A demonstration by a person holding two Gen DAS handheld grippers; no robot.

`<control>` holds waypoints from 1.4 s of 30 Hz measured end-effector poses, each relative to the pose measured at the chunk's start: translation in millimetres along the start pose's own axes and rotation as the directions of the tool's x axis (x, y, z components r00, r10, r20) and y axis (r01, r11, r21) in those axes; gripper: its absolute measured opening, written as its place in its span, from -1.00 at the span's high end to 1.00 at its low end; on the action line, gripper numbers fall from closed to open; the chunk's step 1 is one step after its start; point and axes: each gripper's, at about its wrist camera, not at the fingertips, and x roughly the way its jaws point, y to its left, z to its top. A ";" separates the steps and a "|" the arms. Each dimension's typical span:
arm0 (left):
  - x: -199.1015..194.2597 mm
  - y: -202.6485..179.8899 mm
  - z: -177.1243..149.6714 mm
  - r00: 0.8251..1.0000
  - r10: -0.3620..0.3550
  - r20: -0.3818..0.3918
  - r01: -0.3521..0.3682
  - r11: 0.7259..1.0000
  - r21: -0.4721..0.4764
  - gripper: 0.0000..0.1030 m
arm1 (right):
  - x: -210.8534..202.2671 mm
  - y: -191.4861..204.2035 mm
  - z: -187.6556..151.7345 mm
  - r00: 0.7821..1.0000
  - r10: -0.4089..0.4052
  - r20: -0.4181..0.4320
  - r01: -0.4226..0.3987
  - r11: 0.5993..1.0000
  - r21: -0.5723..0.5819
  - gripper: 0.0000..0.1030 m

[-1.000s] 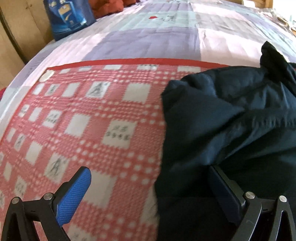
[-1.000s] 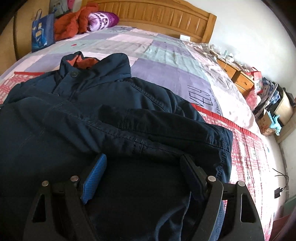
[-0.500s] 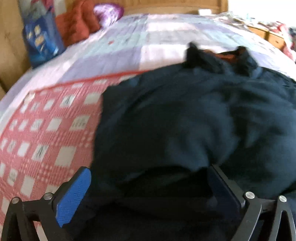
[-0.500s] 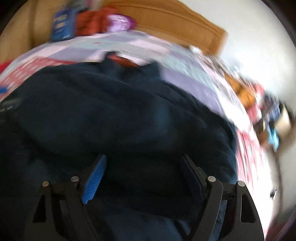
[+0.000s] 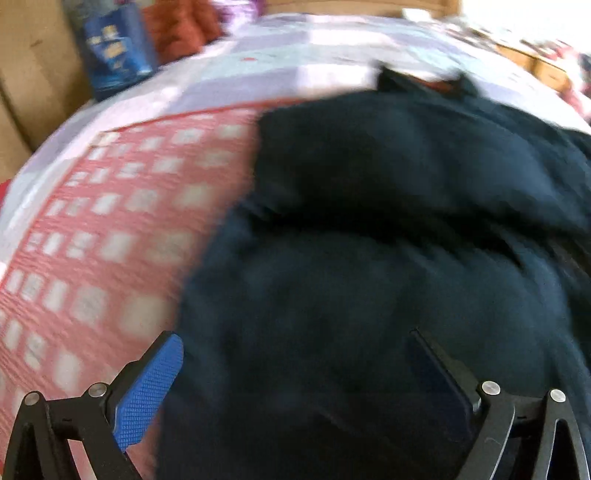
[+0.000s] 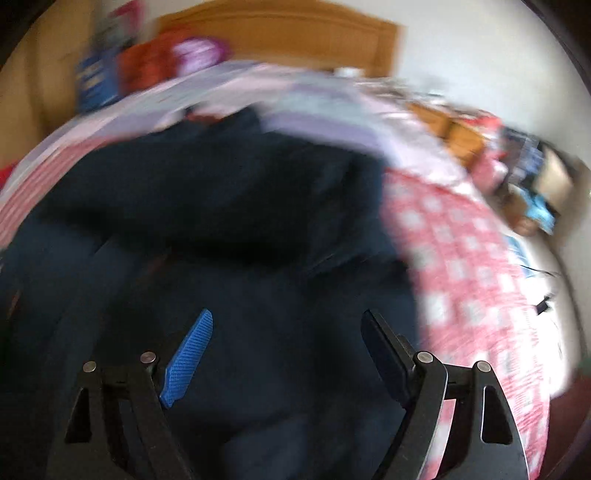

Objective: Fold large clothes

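Observation:
A large dark navy jacket [image 5: 388, 229] lies on the bed, its collar with an orange lining [image 5: 436, 83] at the far end. It rests partly on a red-and-white checked blanket [image 5: 110, 229]. My left gripper [image 5: 295, 354] hovers over the jacket's near left part, jaws wide apart, with dark cloth below them. In the right wrist view the jacket [image 6: 229, 206] fills the middle. My right gripper [image 6: 286, 336] is open above its near part, close to the jacket's right edge. Both views are blurred by motion.
A pastel patchwork quilt [image 5: 295, 48] covers the bed up to a wooden headboard [image 6: 288, 33]. A blue bag [image 5: 114, 55], orange-red clothing [image 5: 177, 26] and a purple pillow [image 6: 199, 55] sit at the far left. Cluttered furniture and boxes [image 6: 524, 173] stand to the bed's right.
Both grippers have drawn back toward the jacket's near end, so its collar now sits farther off. The left view swung from the checked blanket onto the jacket. Both stayed open.

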 end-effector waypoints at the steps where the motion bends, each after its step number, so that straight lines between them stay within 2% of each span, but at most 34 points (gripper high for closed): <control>1: -7.6 -16.7 -14.7 1.000 -0.024 -0.011 0.024 0.999 0.023 -0.94 | -1.1 14.0 -11.8 1.000 0.024 -0.015 -0.024 0.999 -0.040 -0.65; 3: -14.9 -43.4 -42.1 0.999 -0.035 -0.038 0.038 0.997 0.073 -0.94 | 2.8 36.9 -39.9 0.997 0.039 -0.066 -0.047 0.992 -0.115 -0.65; 5: -15.3 -62.9 -75.2 0.996 -0.008 -0.087 0.019 0.992 0.123 -0.94 | -0.9 30.6 -63.7 0.999 0.022 -0.048 -0.028 0.991 -0.129 -0.65; 6: -18.0 -64.3 -85.8 0.996 0.013 -0.084 -0.002 0.992 0.126 -0.94 | -4.9 13.0 -74.0 0.999 0.013 -0.046 -0.017 0.995 -0.102 -0.65; 8: -26.2 -49.8 -102.7 0.996 0.036 -0.084 -0.032 0.998 0.053 -0.96 | -7.8 -16.3 -86.7 0.997 -0.042 -0.070 0.037 0.997 -0.064 -0.65; 10: -30.6 -26.7 -114.2 0.991 0.075 -0.110 -0.079 0.996 -0.033 -1.00 | -17.0 -57.4 -105.6 0.996 -0.040 -0.079 0.040 0.999 -0.006 -0.69; 12: -35.1 -3.5 -126.0 0.982 0.135 -0.134 -0.147 0.985 -0.087 -1.00 | -29.4 -78.2 -115.6 0.998 0.025 -0.063 -0.023 0.999 0.025 -0.72; 13: -37.3 4.8 -130.6 0.981 0.131 -0.142 -0.146 0.983 -0.108 -1.00 | -33.1 -79.2 -114.8 0.998 0.028 -0.057 -0.027 0.999 0.018 -0.72; 14: -40.4 12.1 -135.4 0.984 0.100 -0.146 -0.120 0.983 -0.136 -1.00 | -37.5 -76.9 -113.3 0.999 0.014 -0.051 -0.014 1.000 0.002 -0.72; 16: -46.6 16.5 -142.6 0.974 0.144 -0.176 -0.166 0.979 -0.117 -1.00 | -48.8 -70.5 -110.7 0.998 -0.029 -0.049 0.029 1.000 -0.003 -0.72; 17: -51.0 15.9 -144.8 0.974 0.144 -0.176 -0.165 0.980 -0.110 -1.00 | -55.6 -73.2 -111.4 0.998 -0.039 -0.047 0.039 0.999 0.012 -0.72; 20: -68.4 9.0 -153.4 0.983 0.119 -0.137 -0.132 0.987 -0.088 -1.00 | -87.8 -57.1 -126.2 1.000 0.001 -0.004 -0.001 0.998 0.066 -0.72; 24: -87.2 1.8 -168.0 0.992 0.080 -0.099 -0.086 0.995 -0.056 -1.00 | -107.2 -6.8 -156.9 1.000 0.003 -0.017 -0.004 0.999 -0.032 -0.72; 27: -92.5 -0.2 -189.3 0.990 0.065 -0.121 -0.068 0.997 -0.019 -1.00 | -110.3 6.3 -203.2 0.993 -0.072 -0.094 0.065 0.995 -0.069 -0.72; 29: -96.5 8.7 -205.4 0.990 0.063 -0.124 -0.063 0.998 0.000 -1.00 | -121.4 -13.5 -230.1 0.987 -0.112 -0.116 0.116 0.993 0.030 -0.72; 31: -104.2 19.0 -215.1 0.991 0.064 -0.117 -0.063 0.998 0.006 -1.00 | -135.9 -42.8 -256.1 0.972 -0.169 -0.164 0.195 0.968 0.159 -0.72; 33: -112.9 24.1 -221.4 0.994 0.032 -0.103 -0.029 0.999 0.033 -0.98 | -152.8 -66.8 -280.7 0.951 -0.221 -0.216 0.271 0.933 0.237 -0.72; 36: -126.5 18.5 -227.9 0.993 0.085 -0.085 -0.074 0.990 0.124 -0.98 | -177.8 -72.6 -292.7 0.948 -0.240 -0.209 0.290 0.921 0.260 -0.72; 39: -140.6 36.3 -237.0 0.992 0.077 -0.100 -0.071 0.996 0.056 -0.98 | -190.4 -62.5 -295.3 0.921 -0.327 -0.213 0.367 0.911 0.187 -0.72; 42: -152.0 51.1 -250.9 0.988 0.095 -0.124 -0.096 0.995 -0.001 -0.98 | -205.1 -62.6 -311.0 0.918 -0.316 -0.240 0.371 0.898 0.238 -0.72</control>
